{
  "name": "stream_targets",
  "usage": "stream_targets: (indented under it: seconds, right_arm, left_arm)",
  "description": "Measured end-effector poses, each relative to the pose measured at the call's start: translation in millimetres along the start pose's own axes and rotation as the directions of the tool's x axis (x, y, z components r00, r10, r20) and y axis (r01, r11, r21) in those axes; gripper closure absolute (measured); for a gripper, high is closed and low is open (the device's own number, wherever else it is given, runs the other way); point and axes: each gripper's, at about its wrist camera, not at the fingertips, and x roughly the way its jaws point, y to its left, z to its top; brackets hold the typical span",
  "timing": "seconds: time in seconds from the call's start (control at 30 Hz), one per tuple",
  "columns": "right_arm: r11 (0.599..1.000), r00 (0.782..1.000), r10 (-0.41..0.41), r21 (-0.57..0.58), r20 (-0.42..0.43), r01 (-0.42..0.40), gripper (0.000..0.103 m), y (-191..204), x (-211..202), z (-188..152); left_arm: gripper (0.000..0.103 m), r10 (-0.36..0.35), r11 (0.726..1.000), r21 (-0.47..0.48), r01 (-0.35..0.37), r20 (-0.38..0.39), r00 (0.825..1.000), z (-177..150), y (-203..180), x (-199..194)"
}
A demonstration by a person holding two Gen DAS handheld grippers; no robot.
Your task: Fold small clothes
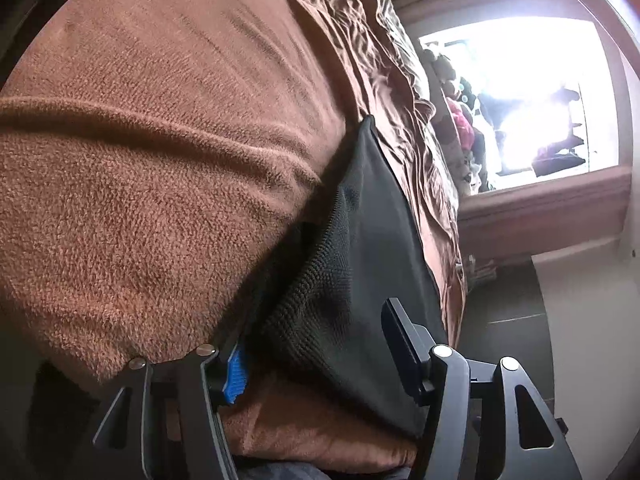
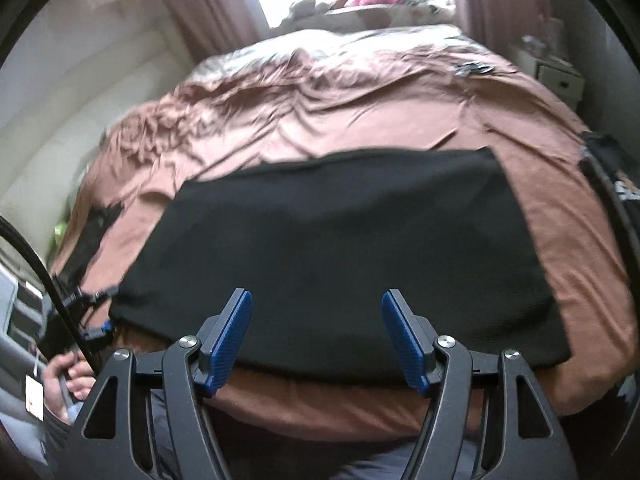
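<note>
Brown bedspread under black garment; right hand-held gripper gaping, empty; left hand-held gripper apart, straddling garment edge.

A black garment of matt, finely textured knit cloth is seen spread on the bed; a waffle-like weave is shown on its near edge in the left wrist view. The bed is covered by a brown sheet of smooth, faintly sheened, creased fabric, and beside the garment a brown blanket of rough, fuzzy pile is laid. The fingers are made of matt black plastic, faced with ribbed blue pads and joined by shiny metal pins. Beyond the garment, soft matt curtains are hung.
</note>
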Motion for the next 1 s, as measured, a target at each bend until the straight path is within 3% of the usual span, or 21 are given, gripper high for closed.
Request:
stream_targets:
  seconds: [0.07,0.23,0.3,0.37,0.43,0.53,0.83,1.0]
  right_arm:
    - [1.0,0.999,0.003,-0.016,-0.035,-0.003,0.037,8,16,2]
    - [0.995,0.995,0.019,-0.093,-0.094,-0.028,0.037,26,57,17]
    - [0.993,0.992,0.01,-0.12,-0.123,-0.025,0.042,31,70,20]
    - [0.992,0.986,-0.02,-0.125,-0.164,0.0,0.057,33,89,24]
    - [0.994,0.976,-0.039,-0.108,-0.215,0.016,0.064,34,111,30]
    - [0.996,0.966,-0.046,-0.089,-0.256,0.024,0.067,33,136,40]
    - [0.994,0.964,-0.067,-0.102,-0.258,0.042,0.068,37,191,86]
    - [0.995,0.958,-0.081,-0.072,-0.274,0.063,0.087,34,216,101]
  left_arm:
    - [0.049,0.0,1.0,-0.006,0.0,-0.008,1.0,-1,2,1]
    - [0.078,-0.02,1.0,-0.02,0.019,-0.037,0.999,-2,4,6]
    - [0.087,-0.029,0.999,-0.032,0.027,-0.038,0.999,-3,7,6]
    - [0.089,-0.035,0.999,-0.036,0.034,-0.034,0.999,-4,8,4]
    - [0.089,-0.04,0.999,-0.035,0.039,-0.031,0.999,-5,9,2]
    - [0.089,-0.044,0.998,-0.04,0.043,-0.028,0.999,-5,12,-1]
    - [0.089,-0.048,0.997,-0.062,0.046,-0.025,0.999,-5,18,-6]
    - [0.089,-0.038,0.997,-0.062,0.038,-0.013,0.999,-9,19,-10]
